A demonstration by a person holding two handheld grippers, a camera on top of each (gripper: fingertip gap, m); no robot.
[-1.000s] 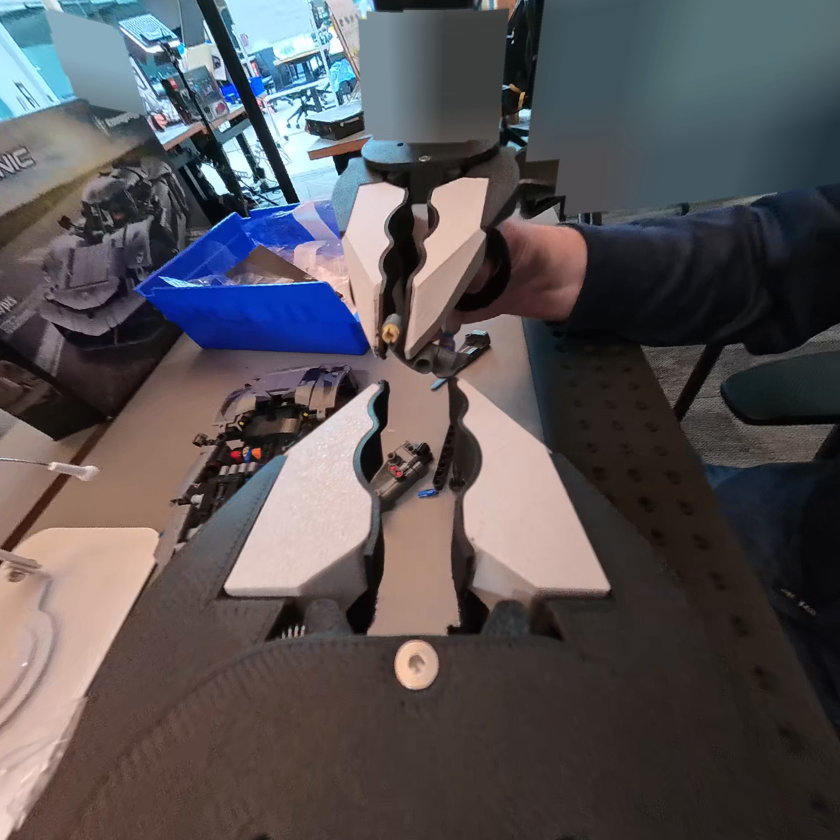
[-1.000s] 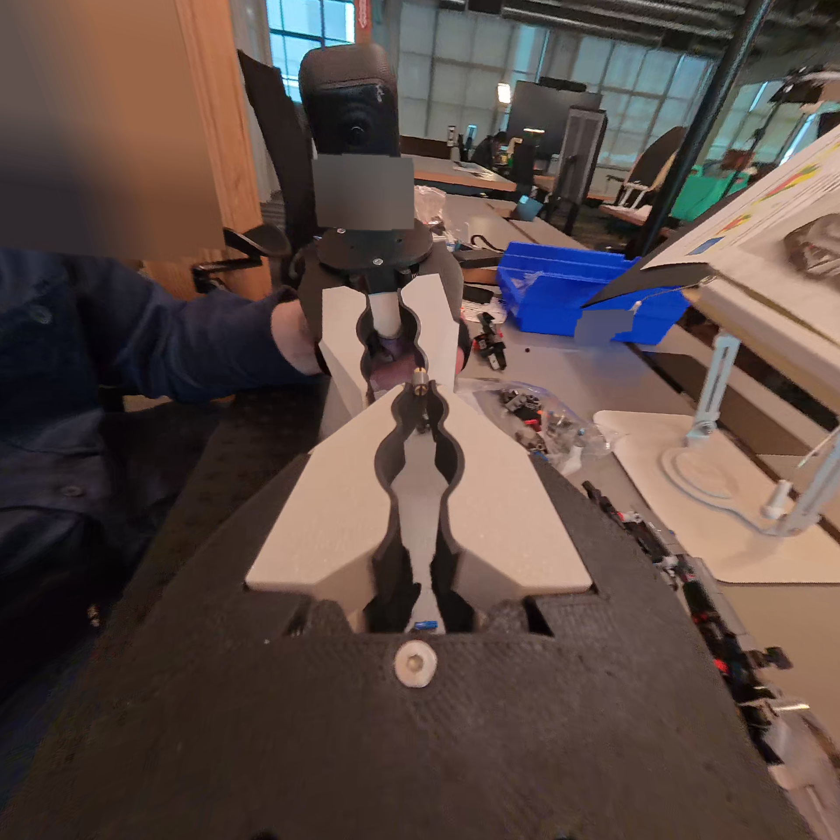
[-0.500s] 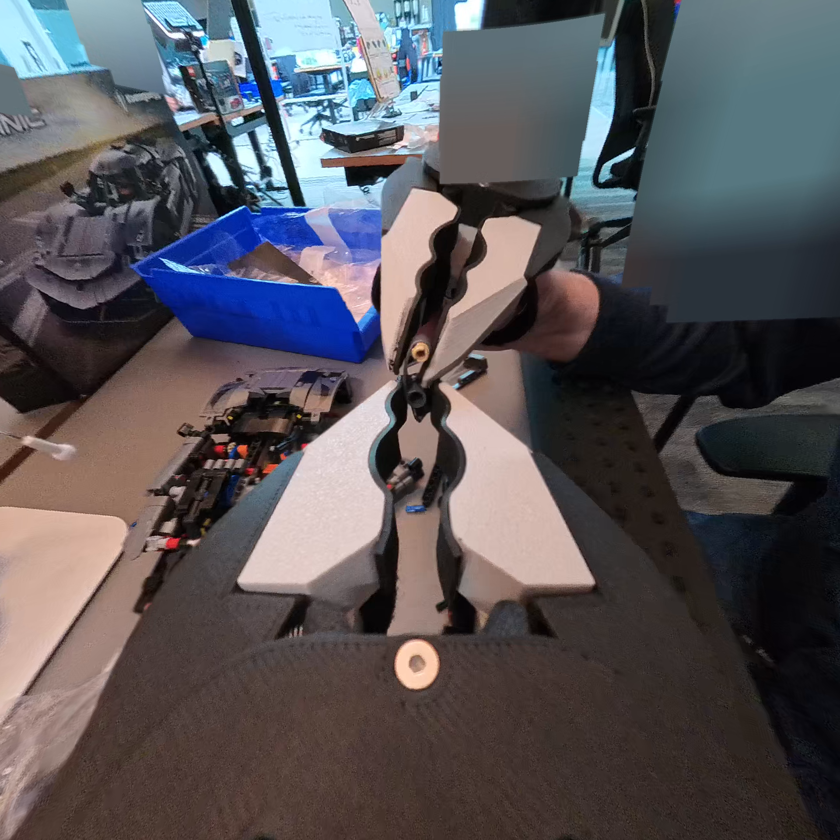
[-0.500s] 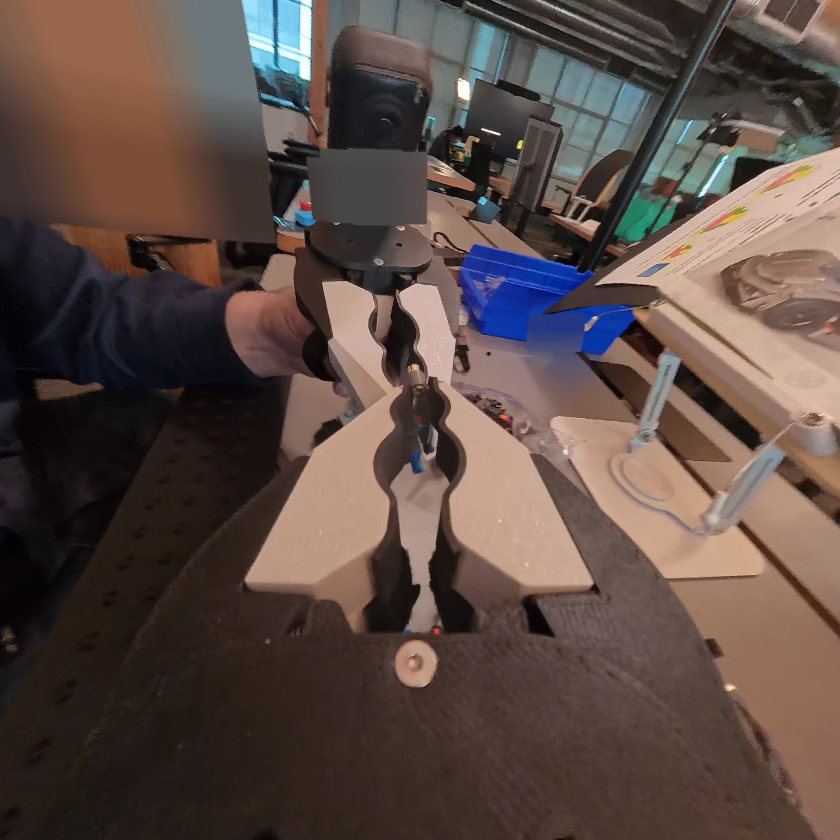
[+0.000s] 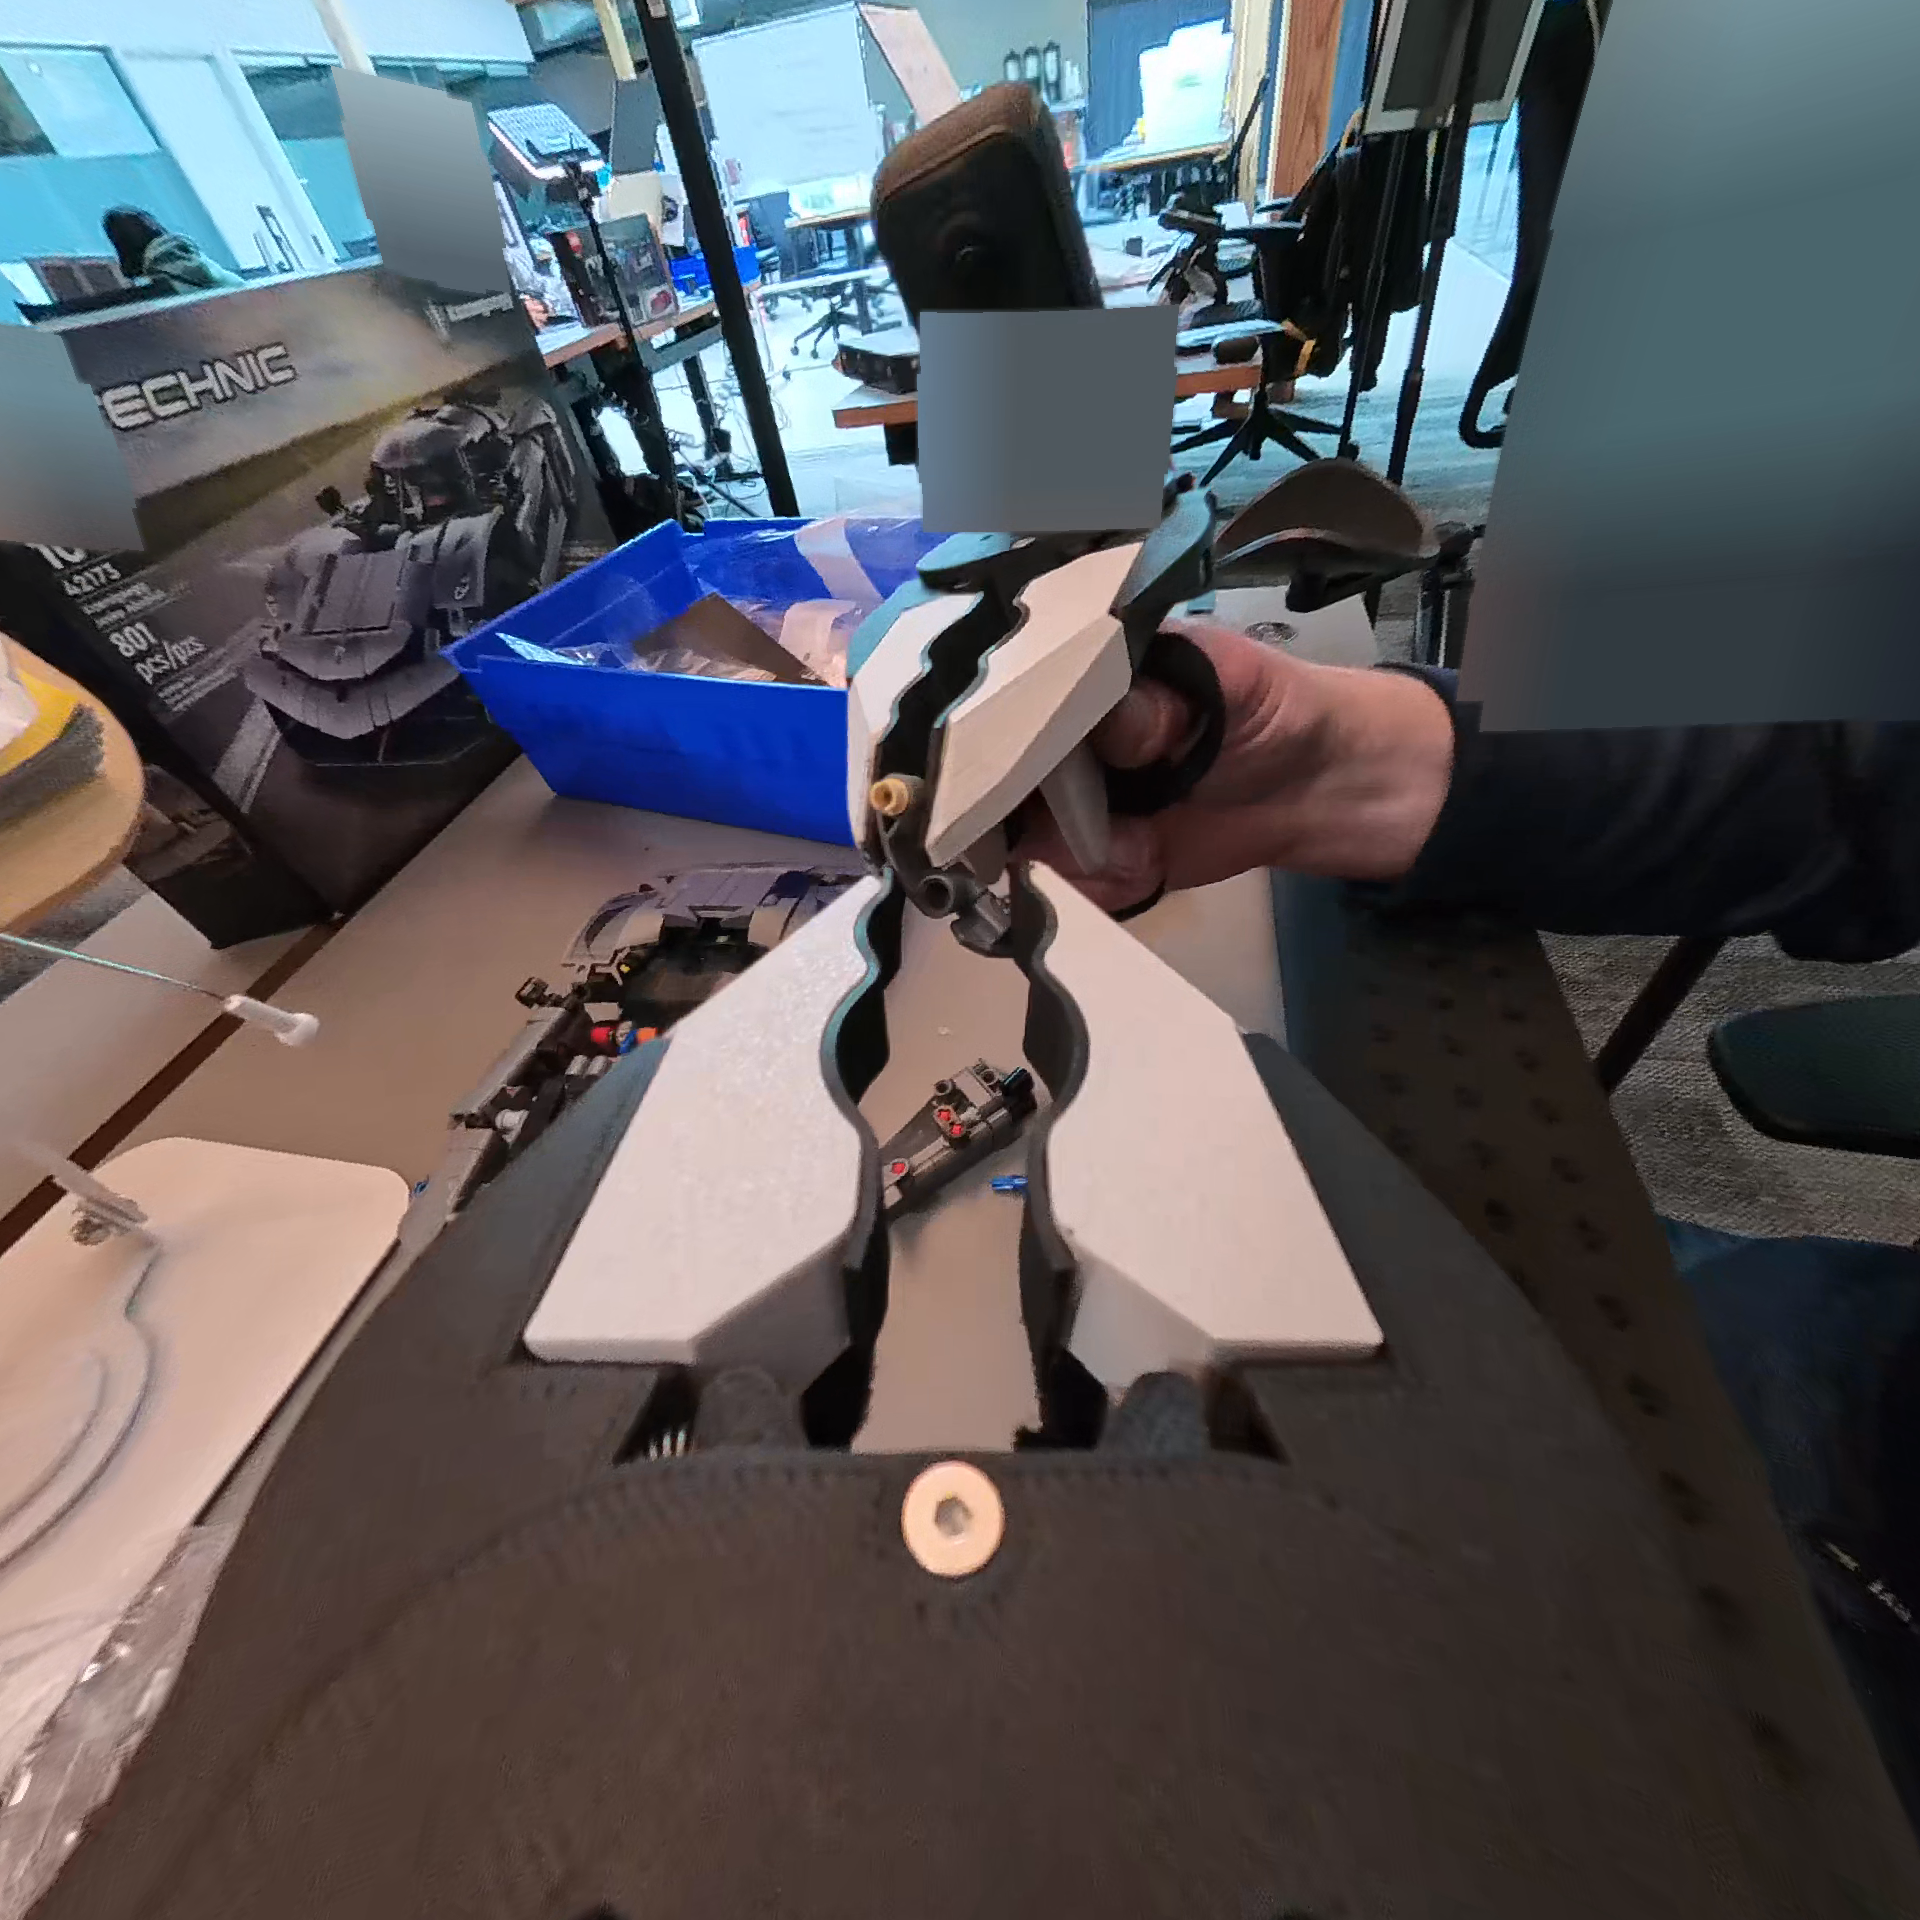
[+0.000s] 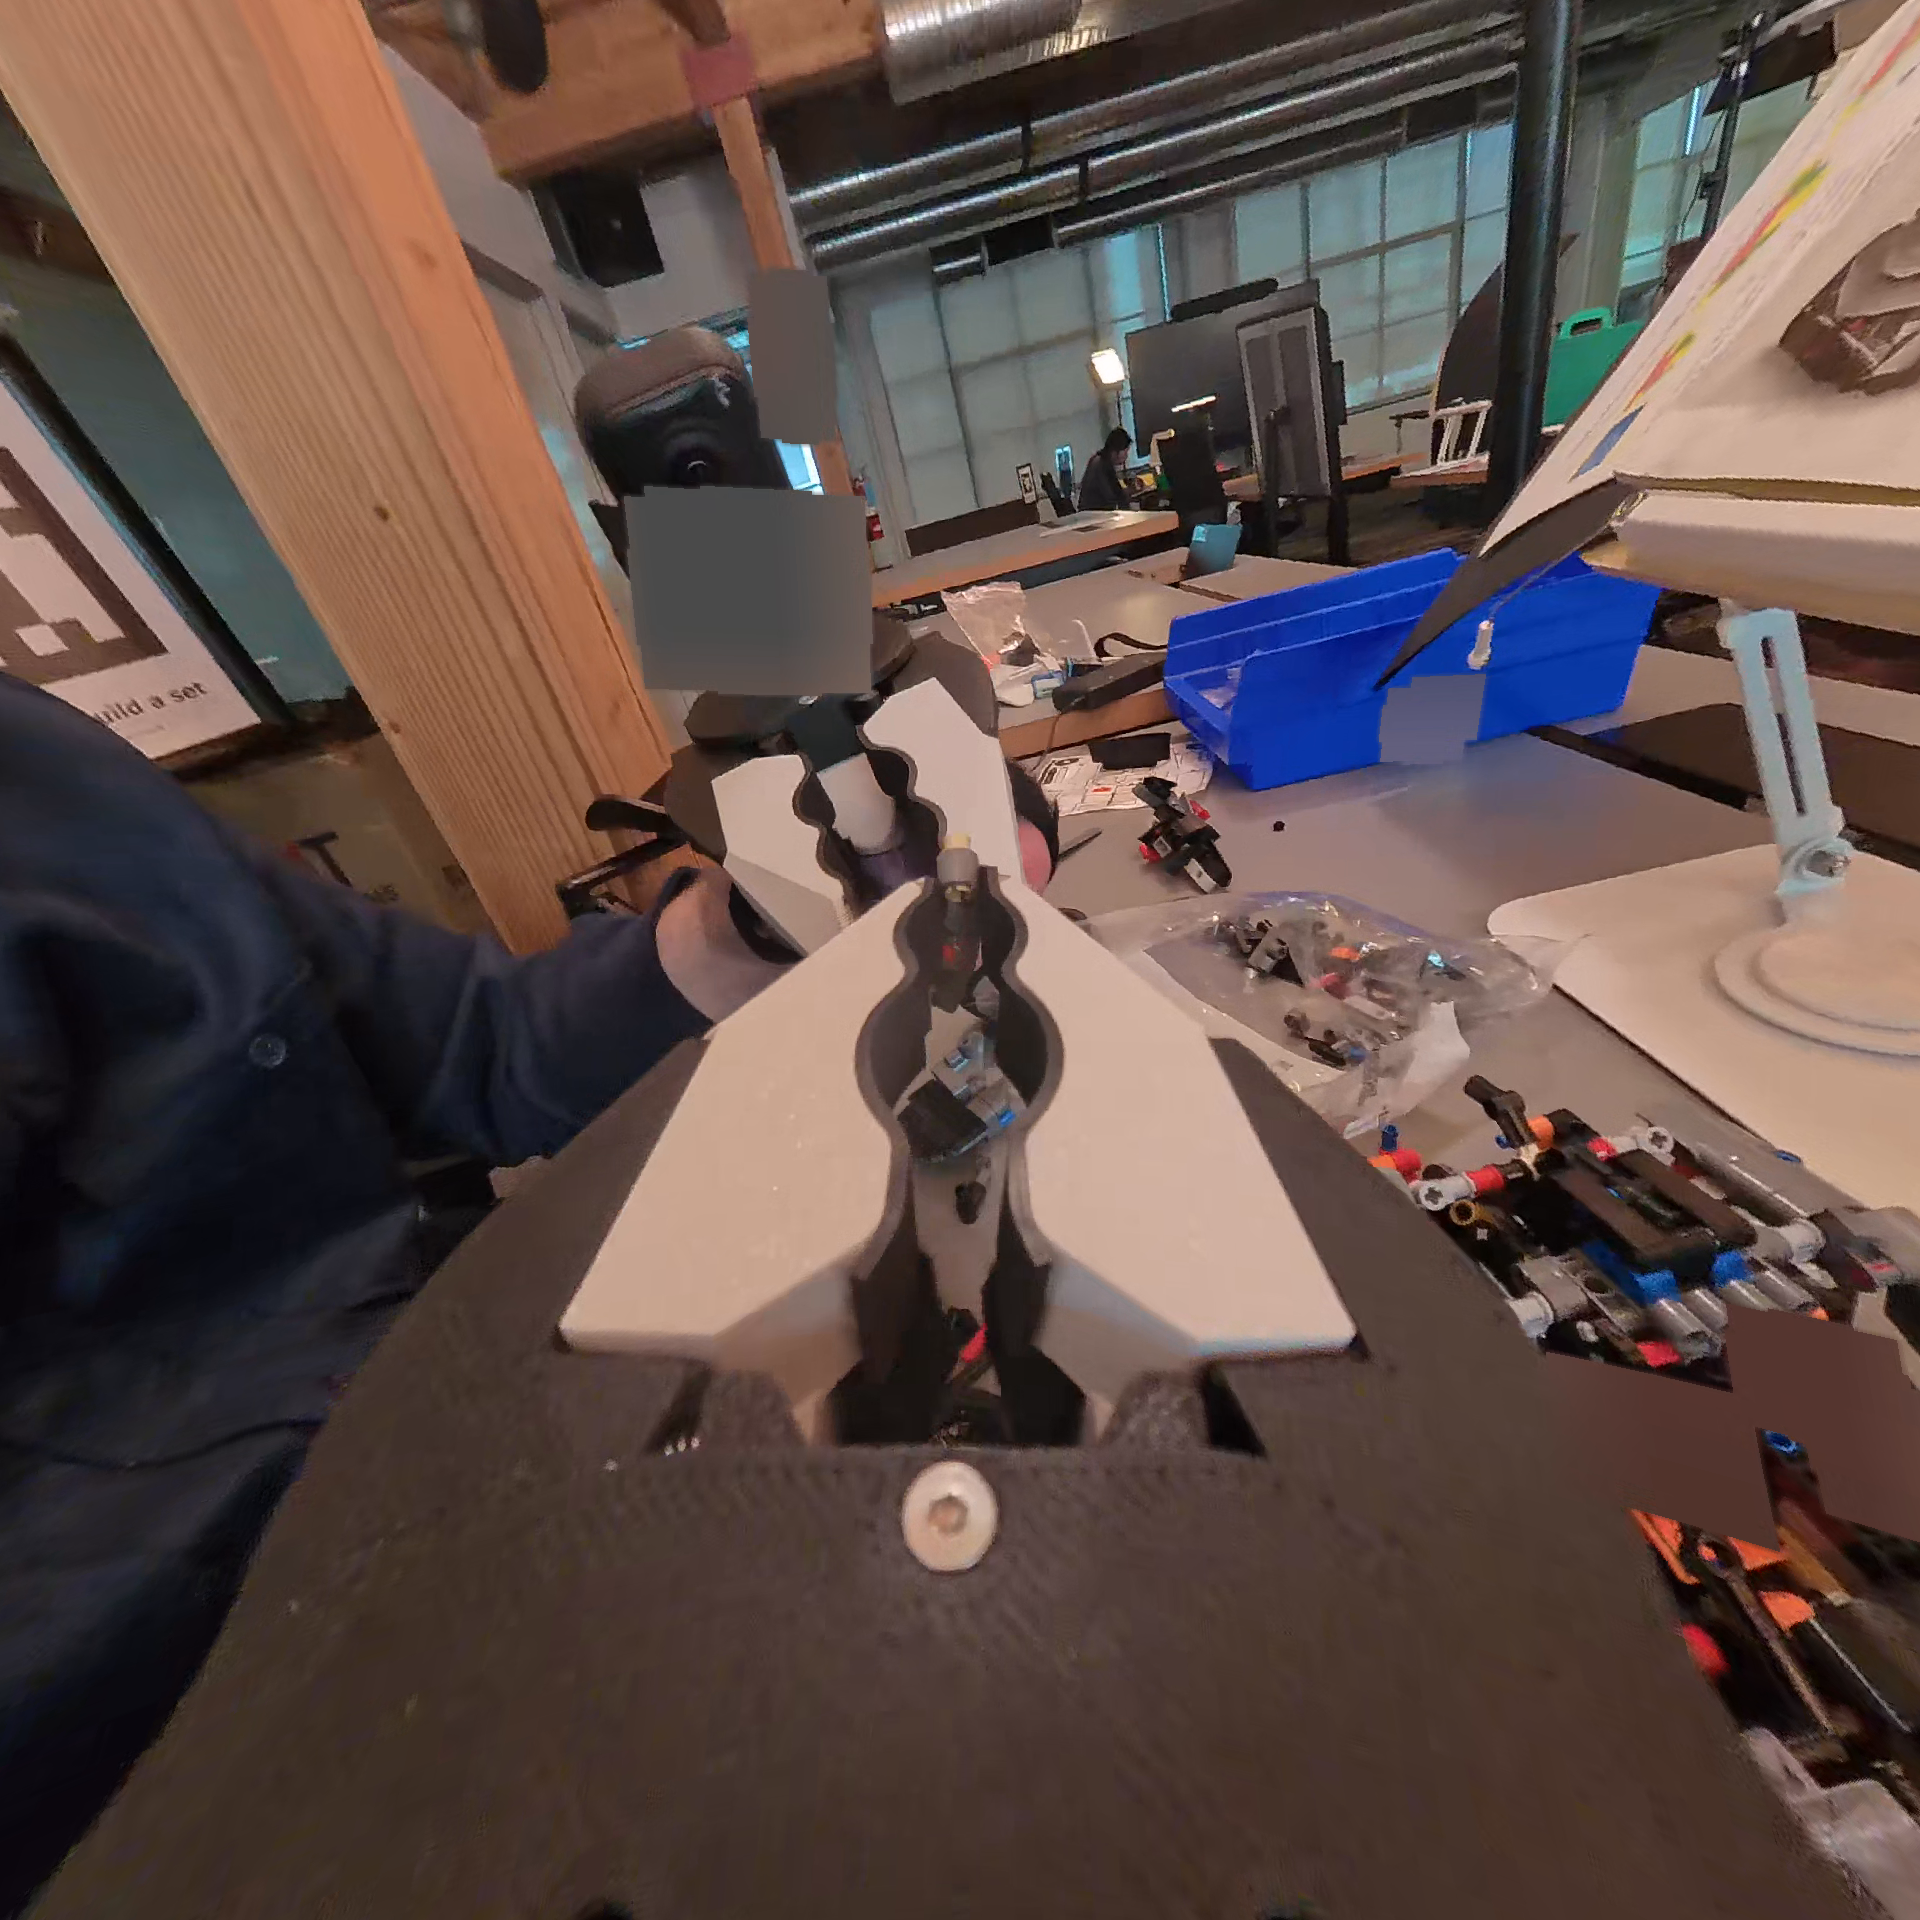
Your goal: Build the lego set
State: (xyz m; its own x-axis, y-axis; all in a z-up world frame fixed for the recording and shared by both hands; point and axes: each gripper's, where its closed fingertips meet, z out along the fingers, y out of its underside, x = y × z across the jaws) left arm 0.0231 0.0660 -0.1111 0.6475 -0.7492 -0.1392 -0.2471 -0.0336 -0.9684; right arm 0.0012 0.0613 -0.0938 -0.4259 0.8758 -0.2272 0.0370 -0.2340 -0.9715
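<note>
1. At the far left of the desk (image 5: pixel 416 935), the flat white base of a stand (image 5: pixel 187 1278) lies beside a dark grey cardboard box (image 5: pixel 312 644) with a picture of the set on it.
2. Next comes a blue plastic bin (image 5: pixel 686 738) with clear bags and a dark sheet inside.
3. In front of the bin lies the partly built dark grey and black lego model (image 5: pixel 634 997), flat on the desk.
4. The left tool (image 5: pixel 956 899) is in the middle, above the desk, with its two white fingers spread apart and gripping nothing. Under the gap between them a small black and grey lego sub-assembly with red dots (image 5: pixel 956 1122) rests on the desk, and a tiny blue pin (image 5: pixel 1006 1182) lies just beside it.
5. The right tool (image 5: pixel 909 831), held by a hand (image 5: pixel 1288 790) in a dark blue sleeve, meets it tip to tip. Its fingers are pressed together on a small grey lego piece with a tan pin (image 5: pixel 940 891), whose lower end hangs between the fingertips of the left tool. I cannot tell whether the piece touches them.
</note>
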